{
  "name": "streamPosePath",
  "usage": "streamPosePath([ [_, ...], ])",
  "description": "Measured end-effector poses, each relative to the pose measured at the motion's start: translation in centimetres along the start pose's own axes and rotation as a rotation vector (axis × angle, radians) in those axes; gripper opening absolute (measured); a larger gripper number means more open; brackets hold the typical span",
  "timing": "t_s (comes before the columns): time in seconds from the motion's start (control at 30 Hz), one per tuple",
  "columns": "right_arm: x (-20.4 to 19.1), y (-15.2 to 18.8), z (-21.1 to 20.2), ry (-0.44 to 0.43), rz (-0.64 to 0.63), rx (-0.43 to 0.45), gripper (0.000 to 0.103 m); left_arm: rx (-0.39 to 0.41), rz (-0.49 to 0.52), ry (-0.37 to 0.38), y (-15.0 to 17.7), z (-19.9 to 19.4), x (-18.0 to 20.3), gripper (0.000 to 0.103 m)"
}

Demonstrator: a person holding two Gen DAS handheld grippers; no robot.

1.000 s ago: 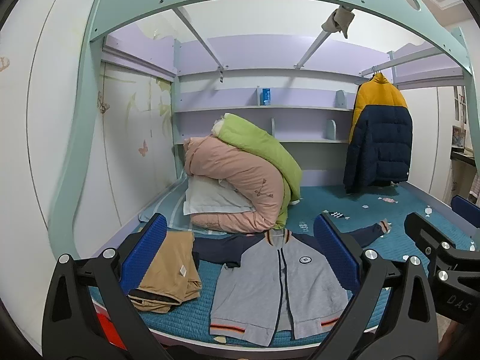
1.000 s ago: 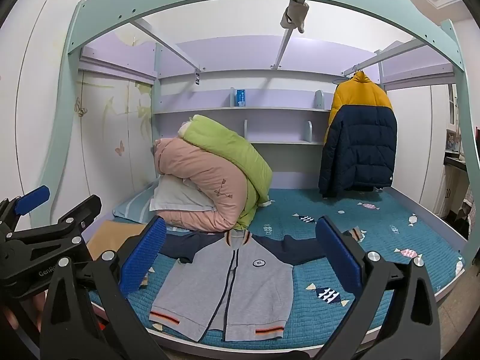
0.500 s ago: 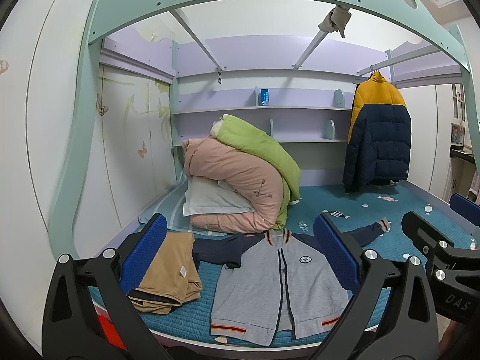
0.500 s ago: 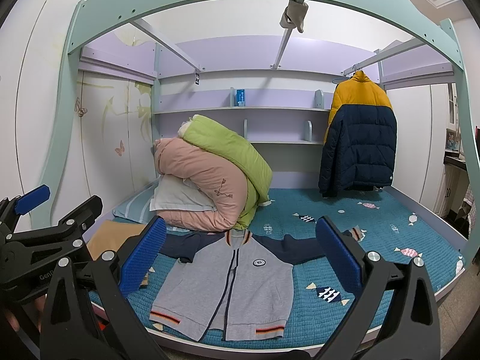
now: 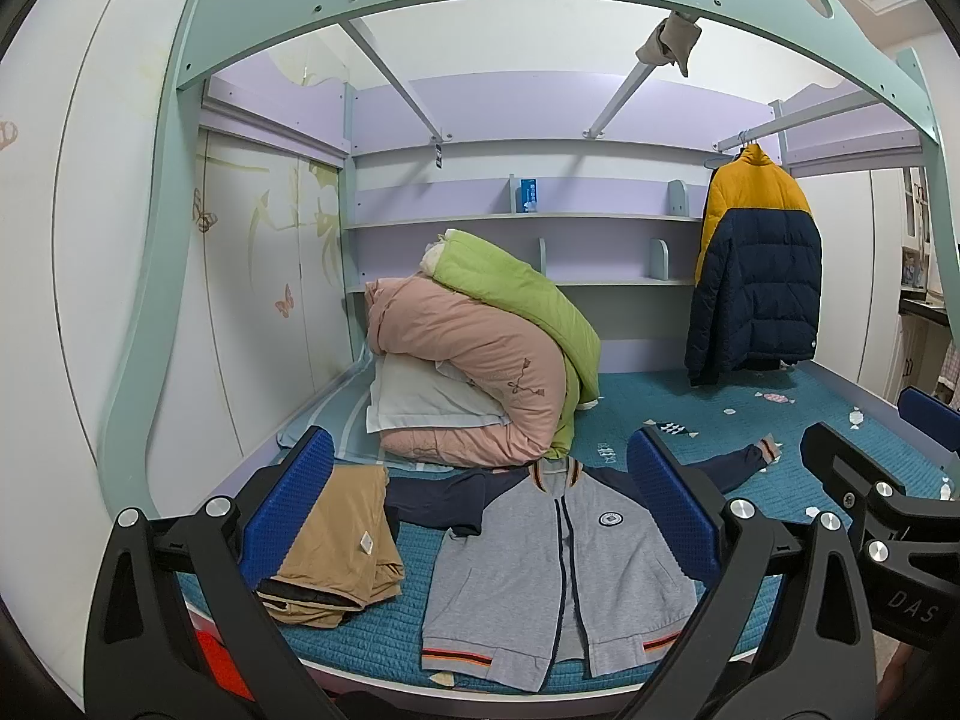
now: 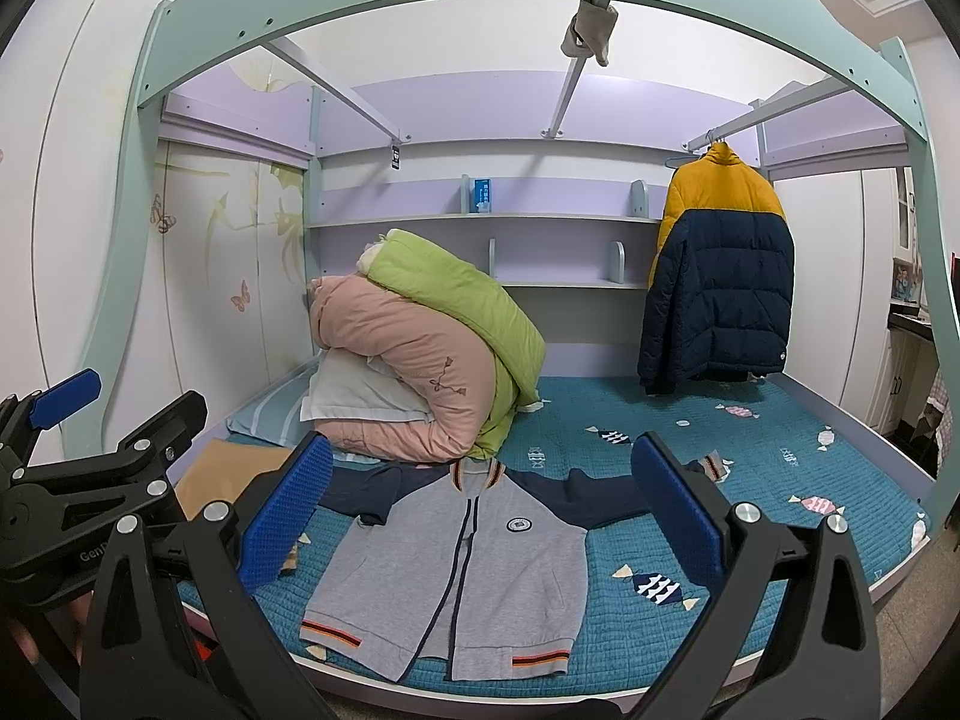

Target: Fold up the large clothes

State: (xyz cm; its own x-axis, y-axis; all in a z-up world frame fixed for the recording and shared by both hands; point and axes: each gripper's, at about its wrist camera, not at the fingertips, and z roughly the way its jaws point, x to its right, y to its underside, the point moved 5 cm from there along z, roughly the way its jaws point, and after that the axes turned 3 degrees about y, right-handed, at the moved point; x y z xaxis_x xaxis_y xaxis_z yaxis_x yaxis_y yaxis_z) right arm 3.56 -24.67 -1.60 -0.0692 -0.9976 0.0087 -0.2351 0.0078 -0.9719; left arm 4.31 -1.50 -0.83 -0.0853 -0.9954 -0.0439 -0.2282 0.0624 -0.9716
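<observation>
Jacket [image 5: 558, 564] first: grey zip-up with navy sleeves, a round badge on the chest and orange-and-dark stripes on the hem and collar, lying flat and face up near the front edge of the bed [image 5: 810, 420], zipped shut, with both sleeves stretched out sideways. From the right wrist view it sits a bit left of centre on the teal quilted bed cover, hem toward the camera. Just left of the jacket is a folded tan garment [image 5: 336, 540] stacked on something dark, close to the left sleeve but I can't tell if they touch. Right behind the collar is a big bedding heap: a pink duvet [image 5: 474, 372] wrapped over a white pillow [image 5: 420, 402], with a green duvet [image 5: 516, 294] draped on top. A yellow and navy puffer coat [image 5: 756, 270] hangs from a rail at the back right, well apart from everything else. Shelves behind hold a small blue box [image 5: 528, 195]. Left gripper [image 5: 480, 522] and right gripper [image 6: 480, 516] both hover short of the bed with blue pads spread wide, gripping nothing, nothing between them and the jacket
</observation>
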Motion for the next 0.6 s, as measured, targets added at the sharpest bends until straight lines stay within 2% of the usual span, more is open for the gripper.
streamPosePath([
  [0.6,0.02,-0.02,-0.02,0.000,0.000,0.001,0.096,0.001,-0.001,0.002,0.13,-0.11,0.04,0.098],
])
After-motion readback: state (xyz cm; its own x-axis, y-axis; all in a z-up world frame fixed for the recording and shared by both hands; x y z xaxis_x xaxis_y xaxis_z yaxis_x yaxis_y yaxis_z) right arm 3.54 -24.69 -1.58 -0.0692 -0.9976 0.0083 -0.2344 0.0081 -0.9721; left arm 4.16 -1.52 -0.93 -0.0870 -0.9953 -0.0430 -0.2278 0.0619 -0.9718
